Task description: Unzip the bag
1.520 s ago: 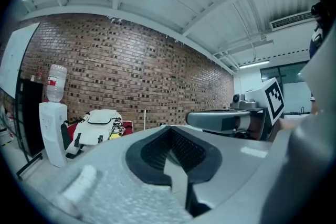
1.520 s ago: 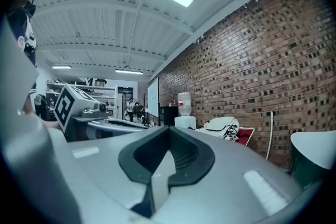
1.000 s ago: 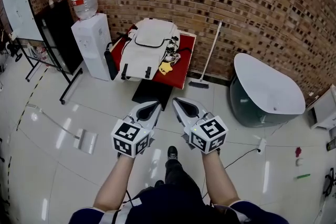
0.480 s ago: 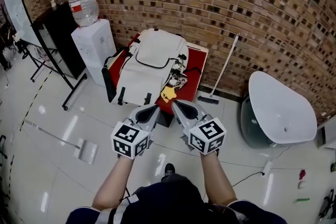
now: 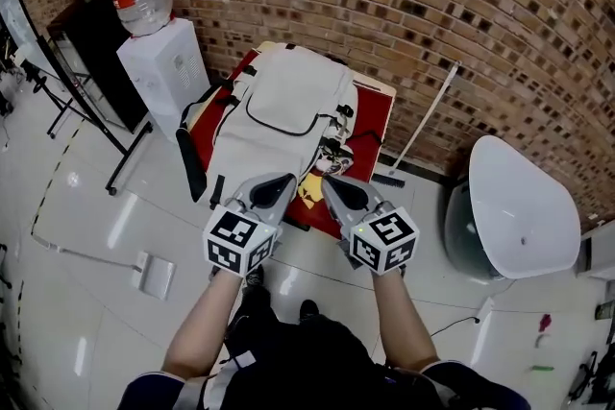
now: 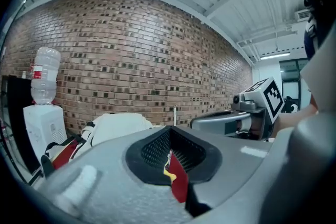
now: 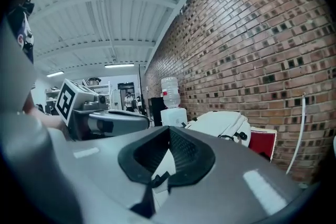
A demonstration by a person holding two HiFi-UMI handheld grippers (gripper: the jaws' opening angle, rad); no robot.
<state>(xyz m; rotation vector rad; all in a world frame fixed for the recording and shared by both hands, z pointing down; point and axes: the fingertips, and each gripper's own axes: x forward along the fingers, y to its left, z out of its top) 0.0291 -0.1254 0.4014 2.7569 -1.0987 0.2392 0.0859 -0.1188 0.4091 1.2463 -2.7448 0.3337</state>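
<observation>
A white backpack (image 5: 279, 110) with black zips and straps lies flat on a red table (image 5: 377, 110) against the brick wall. A yellow charm (image 5: 309, 191) hangs at its near edge. My left gripper (image 5: 280, 181) and right gripper (image 5: 331, 185) are side by side at the table's near edge, both shut with nothing between the fingers. Their tips hover over the bag's near end, apart from it. In the left gripper view the bag (image 6: 118, 124) lies beyond the closed left gripper (image 6: 169, 136). In the right gripper view the bag (image 7: 223, 123) lies past the closed right gripper (image 7: 169, 134).
A white water dispenser (image 5: 163, 62) with a bottle stands left of the table, beside a black cabinet (image 5: 91, 53). A broom (image 5: 423, 125) leans on the wall at the right. A white-topped tub (image 5: 524, 206) sits further right. A dustpan (image 5: 154, 276) lies on the floor.
The person has walked up to the table, carrying both grippers forward until their tips reach the bag's near end. Both stayed shut.
</observation>
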